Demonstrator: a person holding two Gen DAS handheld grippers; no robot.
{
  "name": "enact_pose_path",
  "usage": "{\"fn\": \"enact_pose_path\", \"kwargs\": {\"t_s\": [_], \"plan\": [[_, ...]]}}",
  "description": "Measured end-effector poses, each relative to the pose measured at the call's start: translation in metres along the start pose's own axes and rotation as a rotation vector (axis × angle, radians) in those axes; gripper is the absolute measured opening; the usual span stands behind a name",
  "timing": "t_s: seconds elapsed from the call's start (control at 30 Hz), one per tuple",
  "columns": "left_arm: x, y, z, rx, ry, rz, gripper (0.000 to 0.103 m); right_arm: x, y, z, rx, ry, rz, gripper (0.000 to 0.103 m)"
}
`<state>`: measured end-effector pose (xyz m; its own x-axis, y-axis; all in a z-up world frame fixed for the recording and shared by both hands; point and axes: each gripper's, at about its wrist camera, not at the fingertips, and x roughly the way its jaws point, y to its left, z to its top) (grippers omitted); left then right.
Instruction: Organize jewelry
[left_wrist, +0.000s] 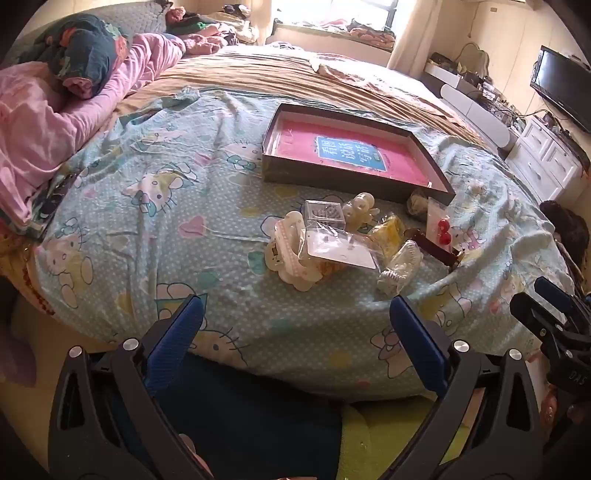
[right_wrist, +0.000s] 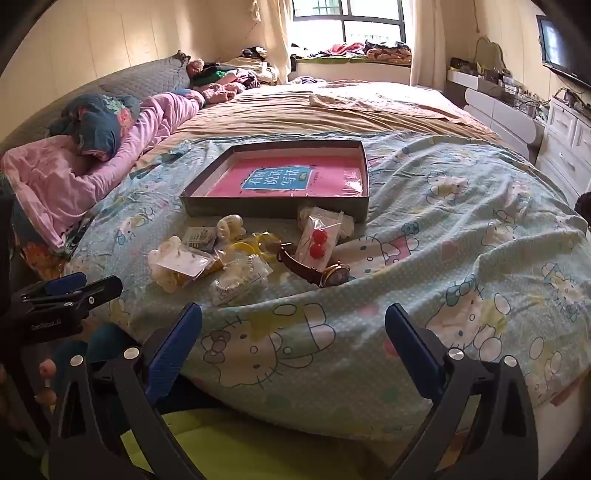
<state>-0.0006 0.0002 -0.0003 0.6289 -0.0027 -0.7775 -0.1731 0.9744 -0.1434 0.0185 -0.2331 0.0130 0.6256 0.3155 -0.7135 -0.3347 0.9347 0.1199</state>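
Jewelry (left_wrist: 354, 236) lies in a loose heap on the bed (left_wrist: 184, 206), just in front of the shallow box (left_wrist: 354, 155) with the pink book inside it; nothing from the heap is in the box yet, so by my reading the sorting has not begun and the step in hand is the first reach. The left tool (left_wrist: 295, 314) hangs over the near edge of the bed with its blue pads spread fully apart and nothing between them, the heap at its twelve o'clock. The right tool (right_wrist: 293, 321) is likewise wide open and empty, with the heap at about eleven o'clock from it and the watch (right_wrist: 317, 267) nearest, its dial towards the tool. Beside the watch sits a packet with two red beads (right_wrist: 317, 243), touching the strap, and further left a clear bagged card (right_wrist: 184, 264) rests on top of pale pieces. The next move probably calls for lowering one tool onto a single item at the edge of the heap, the watch being the easiest, since the slippery bags overlap.
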Motion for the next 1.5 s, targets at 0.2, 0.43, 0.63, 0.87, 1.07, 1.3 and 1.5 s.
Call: {"fn": "enact_pose_path", "kwargs": {"t_s": [0.2, 0.43, 0.63, 0.87, 1.07, 1.3, 1.5], "plan": [[0.001, -0.001, 0.0, 0.008, 0.002, 0.008, 0.094, -0.004, 0.004, 0.0, -0.011, -0.012, 0.002, 0.099], [0.0, -0.002, 0.0, 0.007, 0.001, 0.005, 0.094, -0.004, 0.012, 0.002, -0.009, -0.003, 0.008, 0.099], [-0.005, -0.008, 0.001, 0.008, 0.0, 0.002, 0.094, -0.002, 0.008, 0.0, -0.019, 0.002, 0.014, 0.099], [-0.01, -0.012, 0.001, 0.007, 0.0, 0.001, 0.094, -0.001, 0.01, 0.001, -0.031, 0.001, 0.016, 0.099], [-0.008, -0.011, 0.001, 0.006, 0.0, -0.001, 0.094, 0.0, 0.012, 0.001, -0.033, 0.002, 0.016, 0.099], [-0.008, -0.01, 0.001, 0.005, -0.001, -0.004, 0.094, 0.0, 0.013, 0.001, -0.035, 0.003, 0.016, 0.099], [-0.01, -0.012, 0.004, 0.0, -0.004, -0.004, 0.094, 0.0, 0.013, 0.001, -0.039, 0.001, 0.015, 0.099]]}}
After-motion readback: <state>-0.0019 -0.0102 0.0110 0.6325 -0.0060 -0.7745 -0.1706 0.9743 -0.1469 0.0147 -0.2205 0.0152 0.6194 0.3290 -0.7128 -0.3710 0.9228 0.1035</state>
